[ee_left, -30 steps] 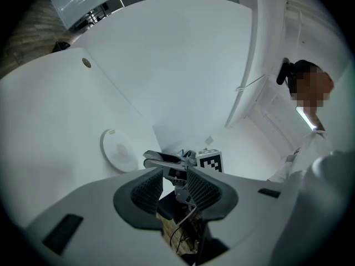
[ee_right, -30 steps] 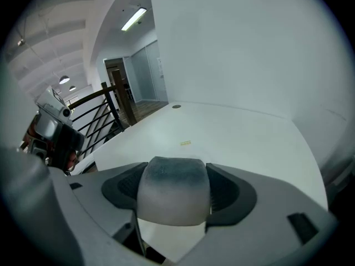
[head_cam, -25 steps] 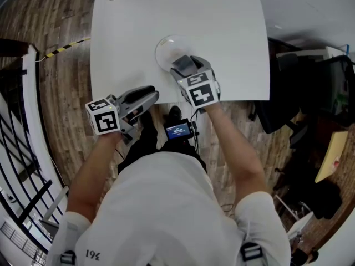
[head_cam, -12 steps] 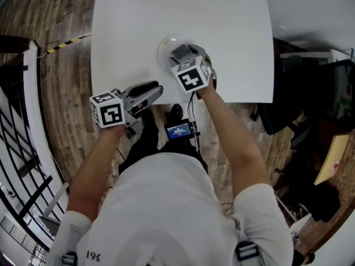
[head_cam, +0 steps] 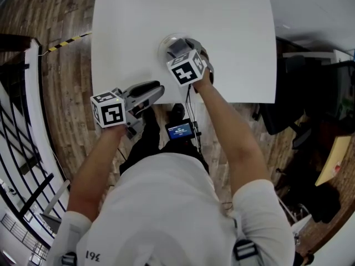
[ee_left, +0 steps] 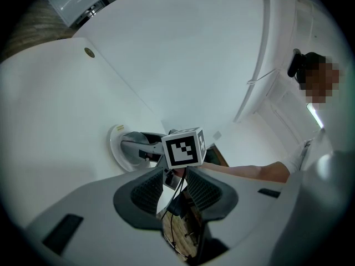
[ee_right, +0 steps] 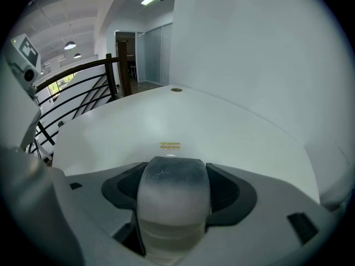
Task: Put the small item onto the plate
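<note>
Gripping: the right gripper (head_cam: pixel 177 46) is clamping the small item (ee_right: pixel 173 195), a grey-and-white cylinder that is filling the gap between its two jaws in the right gripper view.
Changing: the right gripper is now reaching over the plate (head_cam: pixel 164 44). A second ago it was standing at the plate's near side, closer to the table edge, so it has been carried forward with the item aboard.
Locating the item: it is hanging in the jaws above the plate. In the head view the gripper body is covering it, and whether it is touching the plate's surface cannot be told.
Plate: it is sitting on the white table (head_cam: pixel 233 32), towards the person's edge. The left gripper view is showing the plate (ee_left: pixel 115 148) with the right gripper's jaws lying across it.
Left gripper (head_cam: pixel 154 91): it is idling to the near left of the plate, well apart from it, with its jaws parted and nothing between them.
Meaning for the task: the carry is judged to be nearly over, with lowering and letting go remaining.
Next move: it is likely calling for a short descent and a gentle parting of the jaws.
Risk: if released on its curved side, the cylinder may end up rolling off the shallow plate.
</note>
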Available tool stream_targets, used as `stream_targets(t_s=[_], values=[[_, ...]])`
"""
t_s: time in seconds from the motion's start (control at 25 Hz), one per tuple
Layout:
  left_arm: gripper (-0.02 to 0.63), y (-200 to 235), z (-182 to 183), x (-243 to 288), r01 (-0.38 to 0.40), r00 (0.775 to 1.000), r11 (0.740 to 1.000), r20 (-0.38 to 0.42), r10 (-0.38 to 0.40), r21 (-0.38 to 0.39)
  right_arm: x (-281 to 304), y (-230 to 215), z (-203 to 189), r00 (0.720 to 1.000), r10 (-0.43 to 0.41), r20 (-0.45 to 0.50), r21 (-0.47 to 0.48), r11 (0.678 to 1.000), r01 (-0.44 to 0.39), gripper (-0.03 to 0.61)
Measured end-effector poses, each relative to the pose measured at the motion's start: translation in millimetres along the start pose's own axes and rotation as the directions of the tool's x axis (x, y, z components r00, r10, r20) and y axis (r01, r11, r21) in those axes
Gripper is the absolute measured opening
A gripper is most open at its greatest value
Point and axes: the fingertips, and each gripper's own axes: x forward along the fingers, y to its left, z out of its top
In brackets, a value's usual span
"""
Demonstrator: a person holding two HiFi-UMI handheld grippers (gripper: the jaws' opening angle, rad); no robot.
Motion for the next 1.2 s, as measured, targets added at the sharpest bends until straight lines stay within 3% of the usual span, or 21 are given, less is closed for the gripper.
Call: stream_targets(t_s=[1.2], values=[[0.118, 3.0, -6.5, 1.9, -0.010, 1.000, 1.000, 0.002, 0.010, -0.020, 10.3, -0.9, -3.6, 0.998, 0.053, 0.034, 0.130, 0.990, -0.057, 0.316]])
